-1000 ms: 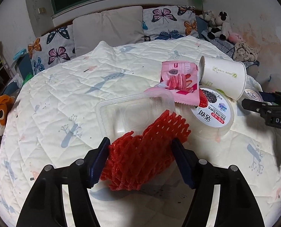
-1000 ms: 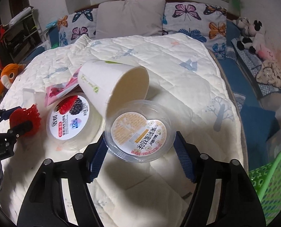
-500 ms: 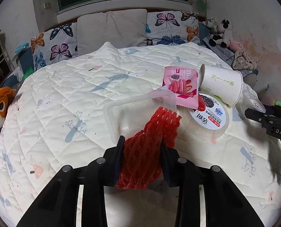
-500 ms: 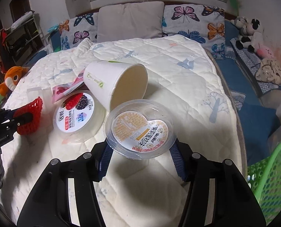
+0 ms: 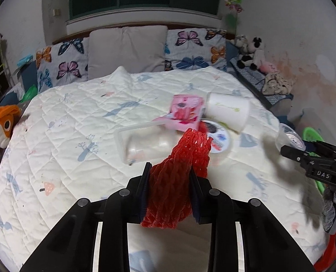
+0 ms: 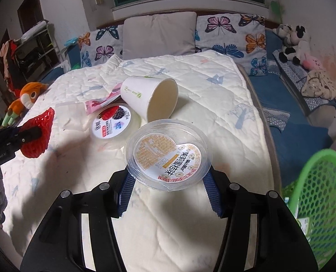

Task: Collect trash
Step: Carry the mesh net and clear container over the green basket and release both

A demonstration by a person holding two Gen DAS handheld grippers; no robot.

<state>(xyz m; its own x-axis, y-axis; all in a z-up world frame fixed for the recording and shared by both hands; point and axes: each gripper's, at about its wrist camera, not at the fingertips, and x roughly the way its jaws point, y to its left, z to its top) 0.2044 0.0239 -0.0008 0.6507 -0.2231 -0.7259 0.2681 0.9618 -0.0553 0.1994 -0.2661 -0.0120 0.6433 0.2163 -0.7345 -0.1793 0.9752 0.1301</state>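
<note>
Both tongs are loaded: the left tongs point(image 5: 169, 176) are closing on the red foam net point(image 5: 179, 176), the right tongs point(image 6: 169, 181) clamp the clear lidded tub point(image 6: 168, 154), both above the bed point(image 6: 213, 86). Neither is in the green basket point(image 6: 322, 195) off the bed's right edge; the paper cup point(image 6: 150, 99), berry tub point(image 6: 112, 124), pink wrapper point(image 5: 186, 113) and clear tray point(image 5: 143, 142) remain mid-bed

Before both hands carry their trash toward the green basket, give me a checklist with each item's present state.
1. Left tongs gripping the red foam net: ok, net squeezed between the pads, jaws closing.
2. Right tongs gripping the clear lidded tub: ok, pads press both sides.
3. Tub clear of the quilt: ok, it casts a shadow below.
4. Green basket within view: ok, lower right of the right wrist view.
5. Room inside the basket: cannot tell, only part of its wall shows.
6. Trash left on the bed: not ok; paper cup, berry tub, pink wrapper and clear tray remain.
</note>
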